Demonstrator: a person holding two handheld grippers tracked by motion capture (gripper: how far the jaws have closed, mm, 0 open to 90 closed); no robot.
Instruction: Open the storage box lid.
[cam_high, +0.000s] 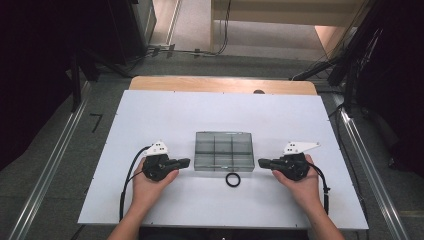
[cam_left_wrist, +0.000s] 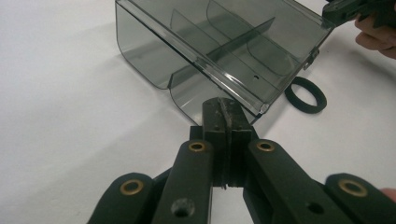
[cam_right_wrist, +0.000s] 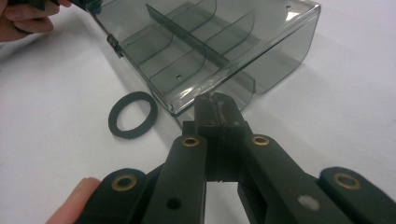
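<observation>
Black hand-held gripper (cam_left_wrist: 223, 109), smoky clear plastic box (cam_left_wrist: 219, 44), flat rubber ring (cam_left_wrist: 306, 94)

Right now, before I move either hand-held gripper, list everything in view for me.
box: one, clear smoky grey plastic, divided into compartments, mid-table between the two grippers.
ring: one, black, flat on the table just in front of the box, apart from it.
table: one, white top with a wooden edge at the far side.
cables: several, dark, on the floor beyond the table.
left hand-held gripper: one, black, jaws shut, tip at the box's left side.
right hand-held gripper: one, black, jaws shut, tip at the box's right side.
hands: two, one on each gripper.
</observation>
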